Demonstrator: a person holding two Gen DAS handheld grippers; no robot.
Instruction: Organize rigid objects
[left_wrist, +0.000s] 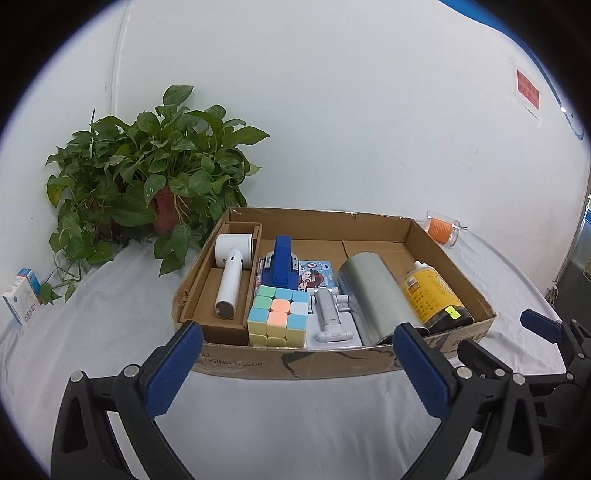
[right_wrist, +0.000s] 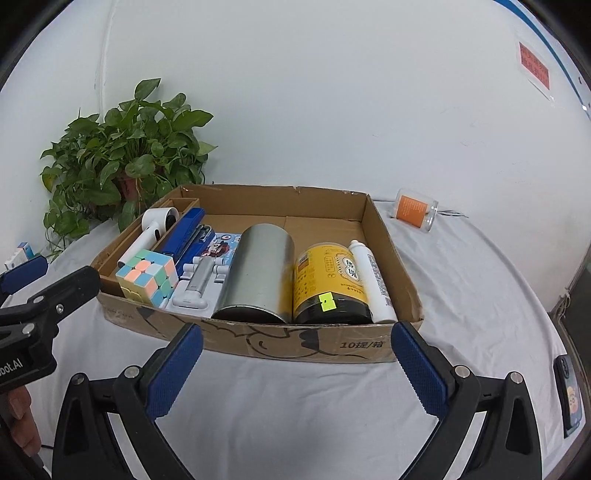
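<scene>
White wall behind; bench draped in pale grey cloth (right_wrist: 295, 398).

- Shallow brown cardboard box (right_wrist: 295, 347), mid-bench, holding the sorted items.
- Left edge of box, in a cardboard insert: white handheld device (left_wrist: 231, 273).
- Beside it: blue stapler (left_wrist: 281, 264), pastel puzzle cube (left_wrist: 279, 317) at the near wall, grey plastic bracket (left_wrist: 328, 314).
- Centre: silver metal cylinder (right_wrist: 258, 273), lying on its side.
- Right side: yellow-labelled dark jar (right_wrist: 330, 284), white slim bottle (right_wrist: 373, 280).
- Back left corner of bench: green potted plant (left_wrist: 147, 177).
- Back right, outside box: clear container with orange insert (right_wrist: 415, 210).
- Left gripper (left_wrist: 299, 363): jaws spread wide, nothing between, short of the box's near wall.
- Right gripper (right_wrist: 297, 365): likewise wide and empty.
</scene>
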